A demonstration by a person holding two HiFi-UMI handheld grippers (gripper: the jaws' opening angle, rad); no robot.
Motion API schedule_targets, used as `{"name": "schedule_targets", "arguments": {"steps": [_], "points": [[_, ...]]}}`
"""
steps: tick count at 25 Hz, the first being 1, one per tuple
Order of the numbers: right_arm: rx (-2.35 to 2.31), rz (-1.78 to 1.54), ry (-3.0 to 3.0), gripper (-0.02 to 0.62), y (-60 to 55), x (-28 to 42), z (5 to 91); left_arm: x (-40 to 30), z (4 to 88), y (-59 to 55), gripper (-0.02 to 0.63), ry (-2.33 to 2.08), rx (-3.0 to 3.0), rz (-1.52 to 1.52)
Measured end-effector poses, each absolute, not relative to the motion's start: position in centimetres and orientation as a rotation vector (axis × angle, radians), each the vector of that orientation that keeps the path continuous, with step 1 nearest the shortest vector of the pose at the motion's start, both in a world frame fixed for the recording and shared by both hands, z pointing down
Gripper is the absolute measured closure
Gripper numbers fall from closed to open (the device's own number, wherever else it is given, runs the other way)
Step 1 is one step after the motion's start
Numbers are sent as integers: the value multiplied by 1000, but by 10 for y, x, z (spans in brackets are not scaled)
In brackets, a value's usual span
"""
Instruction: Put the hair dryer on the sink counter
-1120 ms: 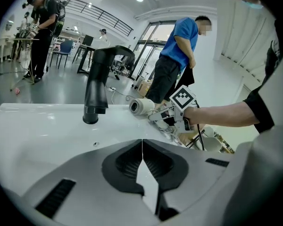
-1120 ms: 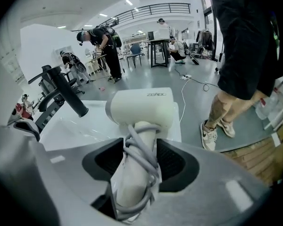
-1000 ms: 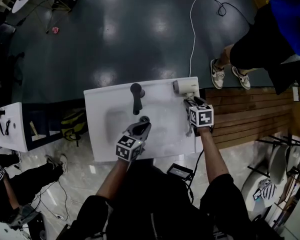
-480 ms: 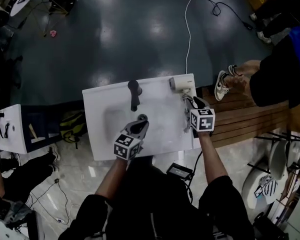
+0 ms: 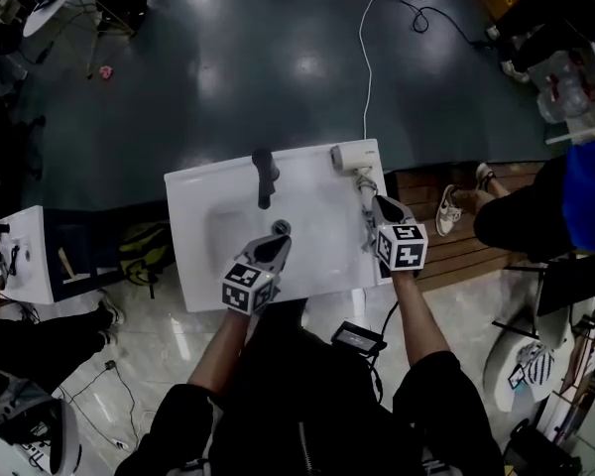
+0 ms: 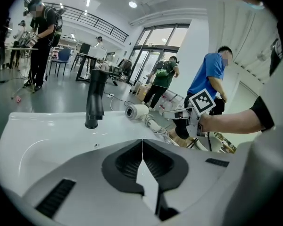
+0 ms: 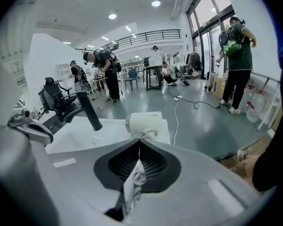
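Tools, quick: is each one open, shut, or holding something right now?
Left tool: shut, holding nothing.
Right tool: shut, apparently empty; the dryer's cord shows just beneath its jaws.

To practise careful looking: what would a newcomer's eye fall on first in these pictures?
A white sink counter fills the middle, with a black tap at its far edge. A white hair dryer lies at its far right corner, and the right gripper, jaws shut, sits right by its cord-wrapped handle. The left gripper, also shut, hovers over the basin.
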State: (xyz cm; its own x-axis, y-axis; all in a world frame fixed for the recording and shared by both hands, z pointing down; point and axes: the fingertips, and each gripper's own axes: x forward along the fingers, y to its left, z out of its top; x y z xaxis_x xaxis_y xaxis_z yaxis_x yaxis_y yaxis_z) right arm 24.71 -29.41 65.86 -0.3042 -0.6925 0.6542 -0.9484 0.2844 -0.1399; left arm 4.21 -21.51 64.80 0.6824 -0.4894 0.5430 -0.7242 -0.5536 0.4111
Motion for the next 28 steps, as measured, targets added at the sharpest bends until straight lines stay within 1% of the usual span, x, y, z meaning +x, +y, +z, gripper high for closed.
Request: {"name": "schedule_targets", "arguments": {"steps": [7,28], "points": [[1489,700,-2126,591,-265,239,640,33,641,-201,594,-941,2296,485],[1577,612,-2160,591,-184,240,590,38,595,-162,594,-925,2413,461]]}}
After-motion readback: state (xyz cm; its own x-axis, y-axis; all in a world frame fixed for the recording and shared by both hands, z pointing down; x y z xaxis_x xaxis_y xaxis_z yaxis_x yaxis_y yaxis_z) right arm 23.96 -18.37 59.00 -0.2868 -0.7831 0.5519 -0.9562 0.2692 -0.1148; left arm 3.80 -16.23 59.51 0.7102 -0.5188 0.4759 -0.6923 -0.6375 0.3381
